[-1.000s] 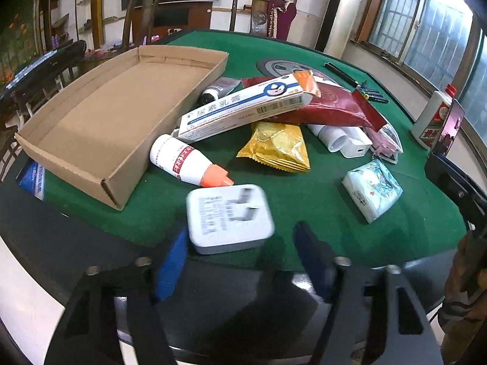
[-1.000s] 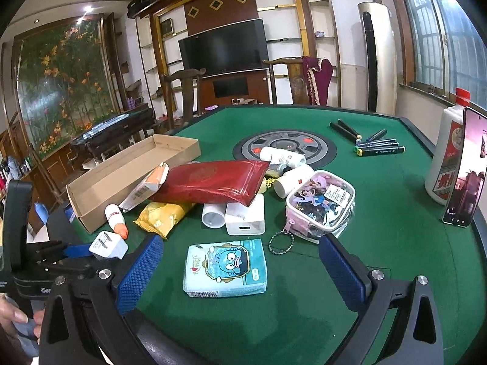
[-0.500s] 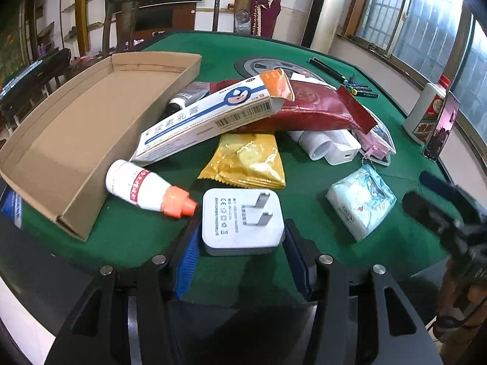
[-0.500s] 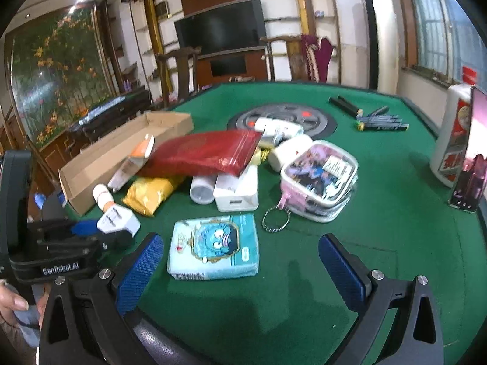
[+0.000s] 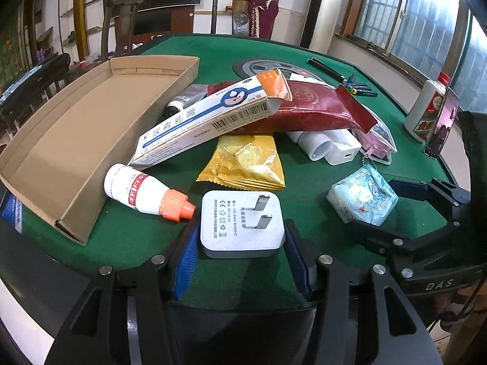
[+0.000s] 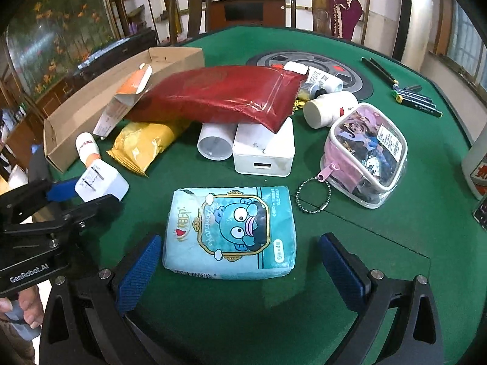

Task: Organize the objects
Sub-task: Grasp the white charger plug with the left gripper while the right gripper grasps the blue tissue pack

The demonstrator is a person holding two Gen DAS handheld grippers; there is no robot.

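Between the fingers of the left gripper (image 5: 242,254) sits the white plug adapter (image 5: 242,223), prongs up, on the green table (image 5: 127,237). The blue pads have just been closing and now lie against its two side faces, so I judge it clamped but not yet lifted. Ahead and to the left of that gripper lies the open cardboard tray (image 5: 79,127), its long axis running away from the gripper; the likely carry goes up and leftward, past the small white bottle with the orange cap (image 5: 146,193) lying just beside the adapter.

The right gripper (image 6: 240,266) stands wide, unclenched, with the pale blue tissue pack (image 6: 231,231) between its fingers, untouched on both sides. The pack's short sides face the pads, its long axis across the gap.

Writing: the adapter carries a CE mark and small print reading roughly "100-240V"; the long white and blue carton (image 5: 207,118) bears Chinese characters and a barcode. The left gripper's body reads "GenRobot.AI" in the right view, the right gripper's "DAS" in the left view.
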